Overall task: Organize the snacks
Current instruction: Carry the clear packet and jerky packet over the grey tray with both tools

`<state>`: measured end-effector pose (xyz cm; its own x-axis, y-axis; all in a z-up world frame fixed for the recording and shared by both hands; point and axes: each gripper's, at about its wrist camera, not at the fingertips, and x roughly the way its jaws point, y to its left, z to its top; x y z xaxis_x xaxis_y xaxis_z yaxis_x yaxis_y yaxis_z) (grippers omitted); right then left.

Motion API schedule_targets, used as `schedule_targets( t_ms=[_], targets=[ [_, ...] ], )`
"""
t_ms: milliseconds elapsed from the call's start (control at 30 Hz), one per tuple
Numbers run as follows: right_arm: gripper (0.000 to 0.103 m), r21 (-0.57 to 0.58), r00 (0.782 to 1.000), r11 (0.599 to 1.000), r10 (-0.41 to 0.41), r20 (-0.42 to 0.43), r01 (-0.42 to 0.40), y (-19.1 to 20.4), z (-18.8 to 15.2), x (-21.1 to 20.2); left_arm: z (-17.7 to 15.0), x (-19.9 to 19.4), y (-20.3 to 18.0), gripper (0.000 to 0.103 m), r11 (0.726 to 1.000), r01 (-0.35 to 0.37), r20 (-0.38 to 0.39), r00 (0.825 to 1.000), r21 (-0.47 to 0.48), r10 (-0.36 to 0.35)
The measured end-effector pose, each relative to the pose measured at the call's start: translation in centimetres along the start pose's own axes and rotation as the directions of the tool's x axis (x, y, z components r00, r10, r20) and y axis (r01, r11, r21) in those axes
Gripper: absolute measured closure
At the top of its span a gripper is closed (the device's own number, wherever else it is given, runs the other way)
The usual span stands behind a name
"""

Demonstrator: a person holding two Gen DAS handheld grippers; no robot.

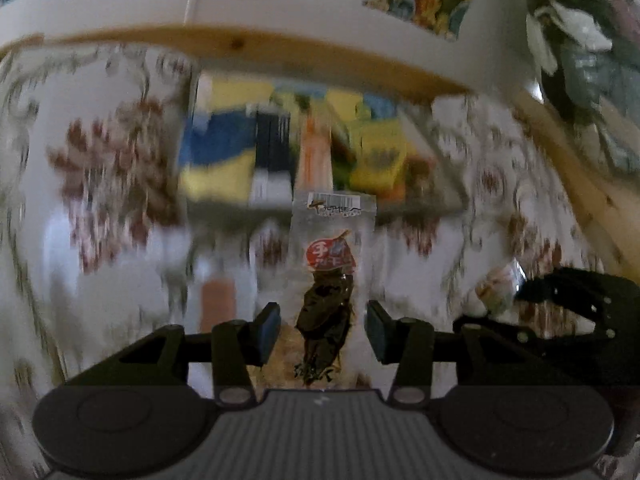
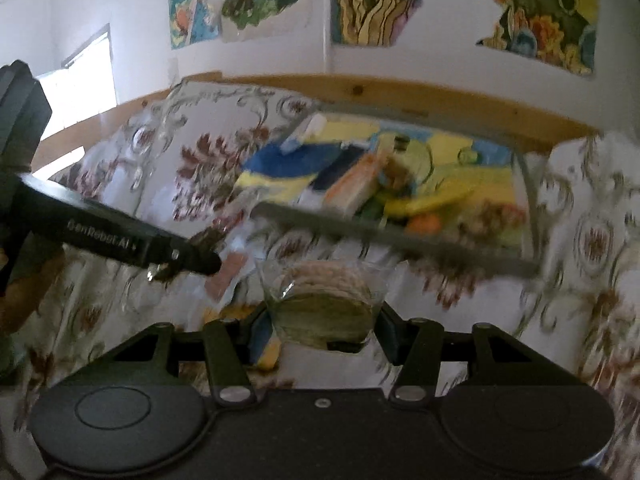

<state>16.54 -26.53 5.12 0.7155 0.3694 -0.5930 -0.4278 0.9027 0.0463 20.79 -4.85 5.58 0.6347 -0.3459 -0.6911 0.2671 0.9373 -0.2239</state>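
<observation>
left gripper (image 1: 322, 330): fingers spread apart, a clear snack packet (image 1: 330, 280) with dark contents and a red label sitting upright between the pads; a gap is showing on both sides, so not clamping it.
right gripper (image 2: 324, 332): pads pressing both sides of a clear cookie pack (image 2: 326, 300), gripping it.
snack tray (image 2: 400, 184): at 12 o'clock ahead of both grippers, grey-rimmed, filled with blurred yellow, blue and orange packets.
tablecloth (image 1: 100, 184): floral, lying under everything.
left view only: packet label and barcode strip are reading sharp; right gripper's body is showing at 4 o'clock.
right view only: left gripper is reaching in from 9 o'clock, its tip near the tray's near rim; torn posters (image 2: 360, 0) are showing on the wall at 12 o'clock.
</observation>
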Motion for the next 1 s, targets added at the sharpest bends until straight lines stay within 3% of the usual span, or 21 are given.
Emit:
schedule_targets(
  t_ms=[233, 433, 767, 1000],
  targets=[
    [0.047, -0.024, 1.000, 1.000, -0.012, 0.002, 0.012, -2.8, 6.8, 2.8, 7.4, 2.0, 0.2, 0.053, 0.999, -0.038, 0.117, 0.992, 0.020, 0.035],
    [0.047, -0.056, 0.998, 0.997, -0.060, 0.023, 0.061, -4.9, 11.8, 7.6, 11.4, 6.1, 1.4, 0.053, 0.997, -0.073, 0.125, 0.989, -0.013, 0.074],
    [0.046, 0.012, 0.986, 0.986, -0.167, -0.007, 0.167, -9.1, 12.1, 15.0, 13.5, 12.2, 3.3, 0.053, 0.992, -0.124, 0.054, 0.991, -0.036, 0.126],
    [0.046, 0.021, 0.986, 0.986, -0.162, -0.043, 0.163, -9.9, 11.9, 17.1, 13.6, 14.3, 3.4, 0.053, 0.990, -0.134, 0.010, 0.991, -0.035, 0.134]
  ],
)
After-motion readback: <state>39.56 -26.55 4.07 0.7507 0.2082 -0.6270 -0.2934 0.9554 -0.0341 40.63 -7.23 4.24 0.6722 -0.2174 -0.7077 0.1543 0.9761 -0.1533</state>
